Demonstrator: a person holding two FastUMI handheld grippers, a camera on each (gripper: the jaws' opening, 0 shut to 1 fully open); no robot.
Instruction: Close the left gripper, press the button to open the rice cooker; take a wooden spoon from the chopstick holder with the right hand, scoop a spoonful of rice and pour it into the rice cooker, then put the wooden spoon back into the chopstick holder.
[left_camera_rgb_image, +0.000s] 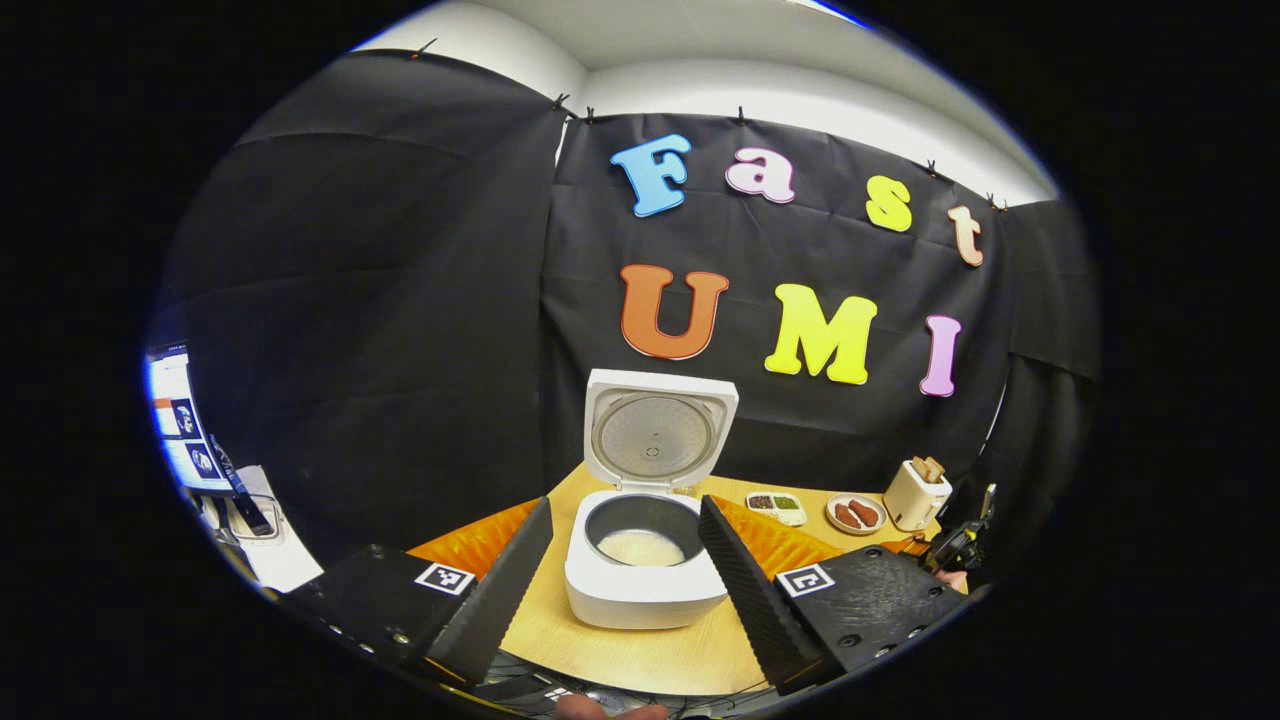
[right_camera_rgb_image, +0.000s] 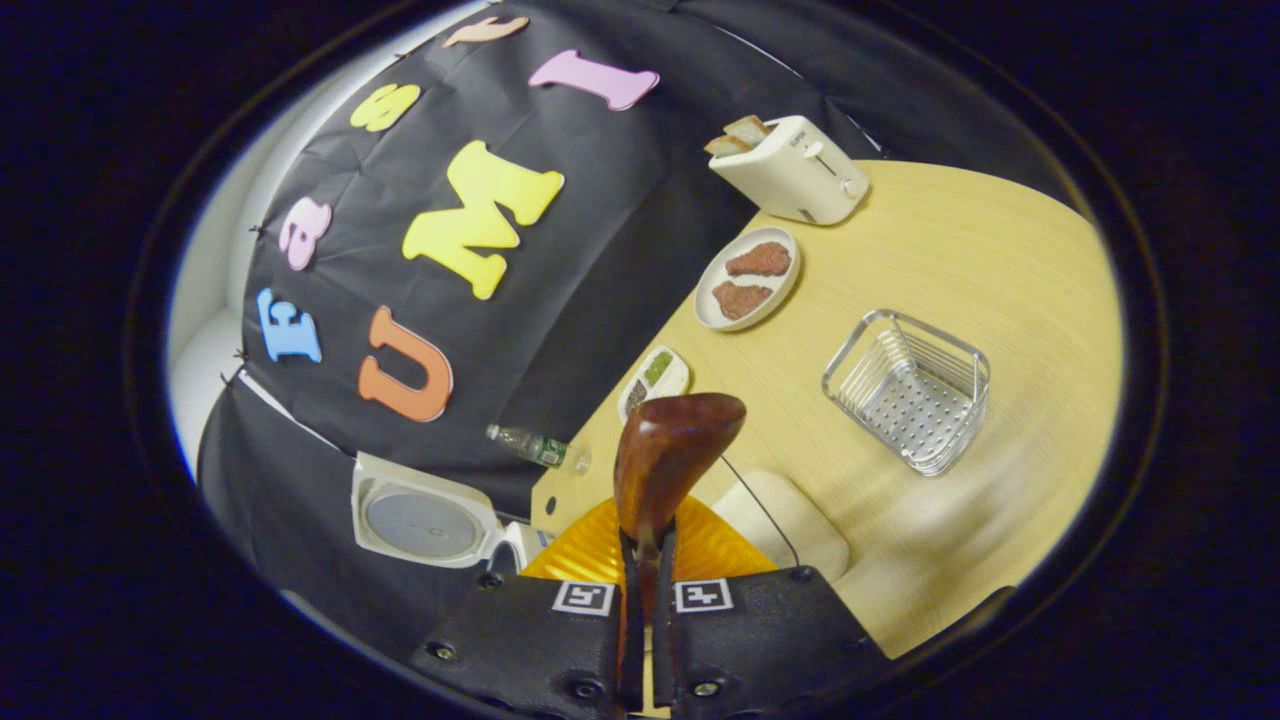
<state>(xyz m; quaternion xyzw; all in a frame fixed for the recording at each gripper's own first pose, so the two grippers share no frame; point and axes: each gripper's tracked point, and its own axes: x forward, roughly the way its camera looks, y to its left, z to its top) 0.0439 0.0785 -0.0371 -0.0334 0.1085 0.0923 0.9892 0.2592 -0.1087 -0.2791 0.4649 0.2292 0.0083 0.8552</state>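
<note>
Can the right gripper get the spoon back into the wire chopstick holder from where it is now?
Probably yes. The right gripper is shut on the wooden spoon, and the chopstick holder stands open-topped and empty on bare table, with nothing between them. The spoon would need tilting to drop in.

Black cloth wall (left_camera_rgb_image: 420, 300) pinned below white wall (left_camera_rgb_image: 780, 90); light wood table (right_camera_rgb_image: 980, 260); monitor (left_camera_rgb_image: 180, 430) at left.
</note>
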